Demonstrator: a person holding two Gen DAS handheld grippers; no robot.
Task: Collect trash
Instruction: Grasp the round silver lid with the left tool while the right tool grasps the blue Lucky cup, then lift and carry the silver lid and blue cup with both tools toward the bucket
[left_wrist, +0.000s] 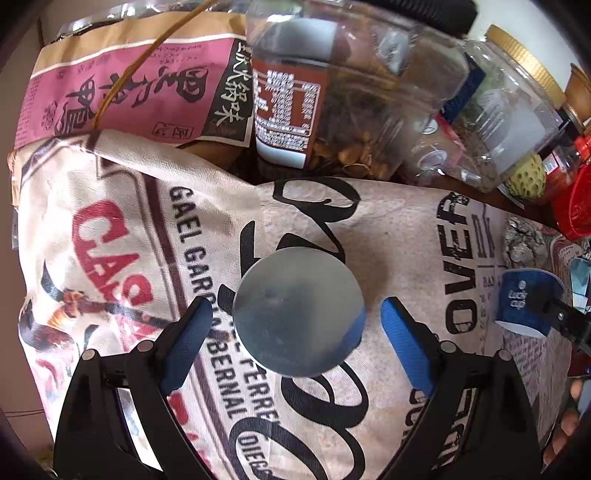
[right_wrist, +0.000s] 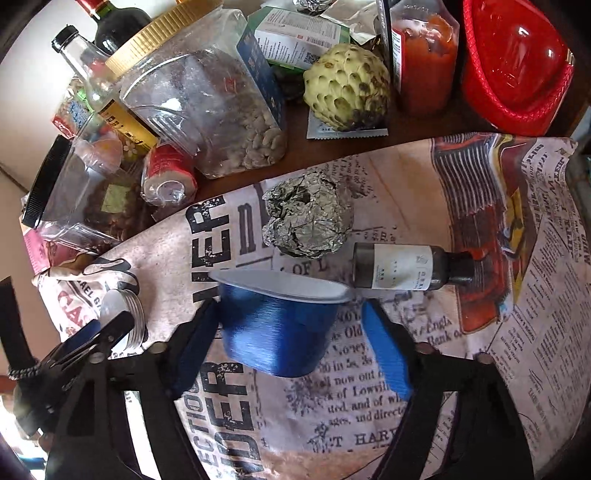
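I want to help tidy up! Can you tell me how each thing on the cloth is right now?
Left hand-held gripper: open around the tin, not squeezing.
Round metal tin: lid on, standing on the cloth.
Right hand-held gripper: open around the cup.
Blue cup: lying on its side.
Foil ball: crumpled, untouched.
Small dark bottle: lying down.

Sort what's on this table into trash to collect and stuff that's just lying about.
Trash to collect:
round silver metal lid
blue paper cup
crumpled aluminium foil ball
small dark glass bottle

Just lying about:
green custard apple
gold-lidded clear plastic jar
red plastic tub
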